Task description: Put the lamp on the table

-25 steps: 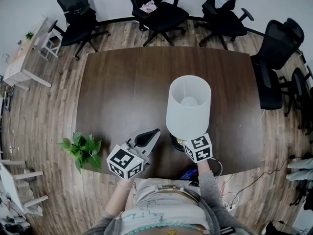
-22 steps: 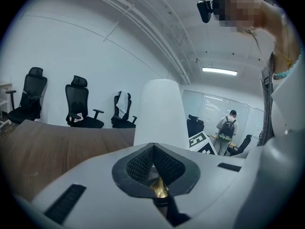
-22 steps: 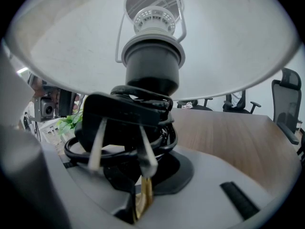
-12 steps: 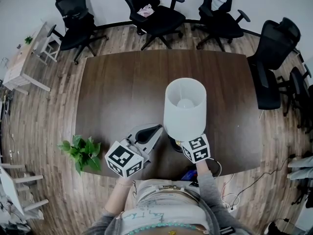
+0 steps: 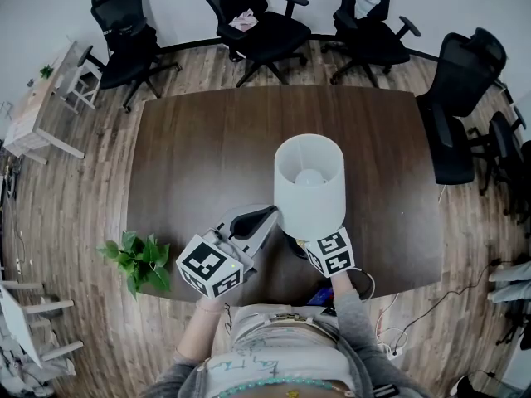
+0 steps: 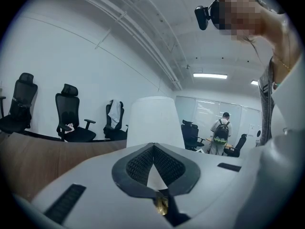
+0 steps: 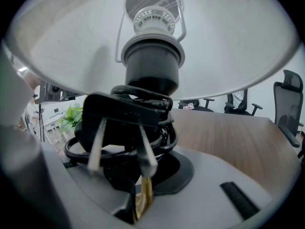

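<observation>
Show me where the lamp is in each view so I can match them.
Head view: lamp right of centre, white shade over the table's near half.
Left gripper view: lamp at centre, just above the jaws.
Right gripper view: lamp fills the upper frame, seen from beneath.
Shared landmark: the brown table.

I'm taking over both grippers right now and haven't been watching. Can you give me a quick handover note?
Left hand-held gripper: shut, empty, next to the lamp.
Right hand-held gripper: shut on the lamp's stem, by the wound cord and plug.
Lamp: upright over the table's near edge; I can't tell whether its base rests on it.
Done: lamp brought to the table. Left: set it down, release.
</observation>
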Available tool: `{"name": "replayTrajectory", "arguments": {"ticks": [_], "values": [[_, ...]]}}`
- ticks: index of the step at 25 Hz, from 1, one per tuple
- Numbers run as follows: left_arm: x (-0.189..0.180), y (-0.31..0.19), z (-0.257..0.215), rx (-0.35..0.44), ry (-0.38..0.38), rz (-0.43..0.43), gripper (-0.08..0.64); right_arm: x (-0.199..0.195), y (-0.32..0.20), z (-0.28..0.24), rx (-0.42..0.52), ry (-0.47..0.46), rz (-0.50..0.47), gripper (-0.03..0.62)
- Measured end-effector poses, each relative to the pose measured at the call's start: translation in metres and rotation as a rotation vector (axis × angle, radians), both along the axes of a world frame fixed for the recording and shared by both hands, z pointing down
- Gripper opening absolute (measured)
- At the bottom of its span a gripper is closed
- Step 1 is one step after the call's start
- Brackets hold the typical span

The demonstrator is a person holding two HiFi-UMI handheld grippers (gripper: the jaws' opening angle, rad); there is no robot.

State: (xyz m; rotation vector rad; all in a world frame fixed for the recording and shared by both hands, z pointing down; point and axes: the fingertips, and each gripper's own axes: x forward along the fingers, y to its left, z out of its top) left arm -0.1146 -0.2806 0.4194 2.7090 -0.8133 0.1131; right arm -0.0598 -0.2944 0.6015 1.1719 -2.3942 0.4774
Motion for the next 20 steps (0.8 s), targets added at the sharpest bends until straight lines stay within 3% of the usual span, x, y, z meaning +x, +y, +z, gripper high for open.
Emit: {"name": "replayTrajectory", "arguments": {"ticks": [16,20], "values": [[-0.001,0.0,-0.01,0.016,0.059,0.02,0.019,-0.002,0.003,0.0,0.007,0.005,-0.001,0.034],[-0.004,-0.003,-0.011,0.025,0.072,0.018,0.124,-0.003,0.003,0.001,0.009,0.007,-0.002,0.034]]}}
